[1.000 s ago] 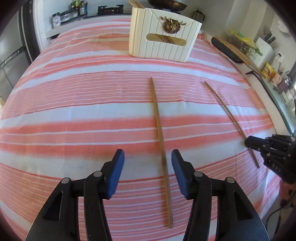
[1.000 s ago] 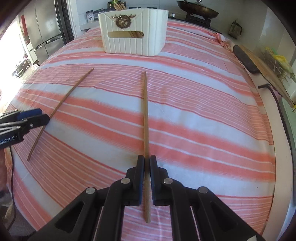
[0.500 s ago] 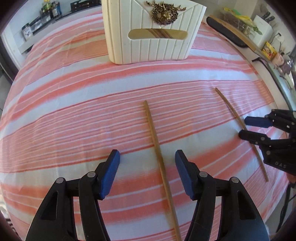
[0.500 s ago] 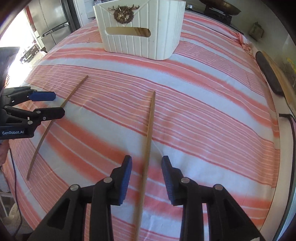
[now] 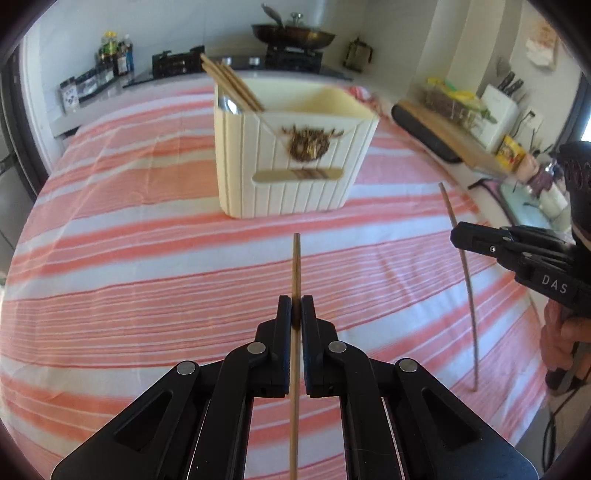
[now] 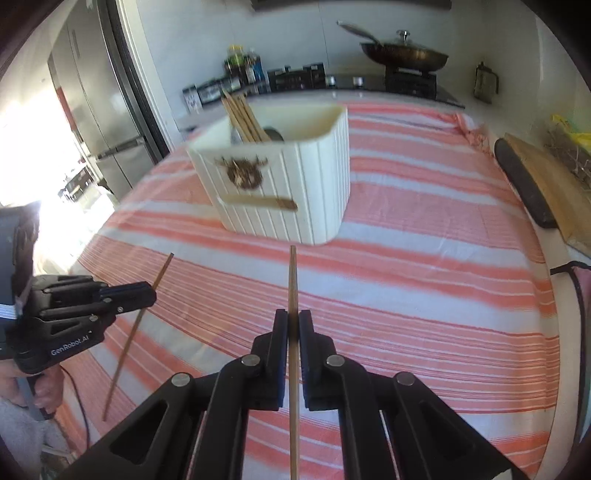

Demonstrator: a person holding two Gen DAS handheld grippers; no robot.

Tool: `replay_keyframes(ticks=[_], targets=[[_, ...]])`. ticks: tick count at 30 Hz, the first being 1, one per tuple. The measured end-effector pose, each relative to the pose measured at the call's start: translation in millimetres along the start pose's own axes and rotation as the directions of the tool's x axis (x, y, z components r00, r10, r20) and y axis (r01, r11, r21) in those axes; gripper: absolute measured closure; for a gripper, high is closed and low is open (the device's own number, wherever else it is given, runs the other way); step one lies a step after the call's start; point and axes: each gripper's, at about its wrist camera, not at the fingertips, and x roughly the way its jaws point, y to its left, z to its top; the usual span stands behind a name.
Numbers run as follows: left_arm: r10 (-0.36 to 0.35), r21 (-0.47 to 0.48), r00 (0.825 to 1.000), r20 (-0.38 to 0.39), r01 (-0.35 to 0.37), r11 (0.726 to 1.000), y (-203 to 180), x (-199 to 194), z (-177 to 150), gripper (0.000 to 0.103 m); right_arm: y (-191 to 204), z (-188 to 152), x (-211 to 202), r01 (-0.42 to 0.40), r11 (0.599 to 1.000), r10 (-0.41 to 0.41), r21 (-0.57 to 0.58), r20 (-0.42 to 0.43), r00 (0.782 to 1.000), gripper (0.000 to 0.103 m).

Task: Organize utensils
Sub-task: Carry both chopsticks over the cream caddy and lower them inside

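Note:
My left gripper (image 5: 295, 312) is shut on a thin wooden chopstick (image 5: 295, 266), held above the striped cloth with its tip towards the cream utensil holder (image 5: 295, 162). My right gripper (image 6: 293, 325) is shut on a second chopstick (image 6: 292, 280), also raised and aimed at the holder (image 6: 280, 184). Each gripper shows in the other's view: the right gripper (image 5: 458, 236) with its chopstick (image 5: 469, 288) at the right edge, the left gripper (image 6: 147, 293) with its chopstick (image 6: 129, 343) at the left edge. Several chopsticks (image 5: 232, 86) stand in the holder's back left corner.
A pink and white striped cloth (image 5: 110, 258) covers the table. Behind it a counter carries a pan (image 5: 291, 35) on a stove and bottles (image 5: 114, 53). A wooden board (image 5: 443, 129) and a knife block (image 5: 498, 107) lie to the right; a steel fridge (image 6: 99, 110) stands left.
Both grippers were open around the chopsticks half a second ago; now each is shut on one and has lifted it off the cloth, tilting up so the holder's top shows.

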Motion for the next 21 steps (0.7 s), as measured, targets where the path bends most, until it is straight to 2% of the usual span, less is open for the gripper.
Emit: replay_keyframes(ticks=[4,8,15,21], targets=[[-0.061,-0.013,0.991,0.118,0.063,0.998,0,-56,3,0.1,12,6,-62,-0.034,0.999,0.035,-0.015,0.127,0.991,0.097],[-0.099,-0.016,0.975,0.198,0.104,0.994,-2,-88,10,0.1,21,6,-103,-0.035,0.999,0.042,-0.042,0.205,0.978,0.097],[-0.117,-0.013,0.951,0.285,0.125,0.992,-8,-107,16,0.1,31,2,-129,-0.004,0.999,0.018,-0.05,0.294,0.956,0.097],[-0.098,-0.011,0.948,0.302,0.106,0.994,-8,-113,14,0.1,34,1,-143,-0.007,0.999,0.024,-0.052,0.335,0.942,0.097]])
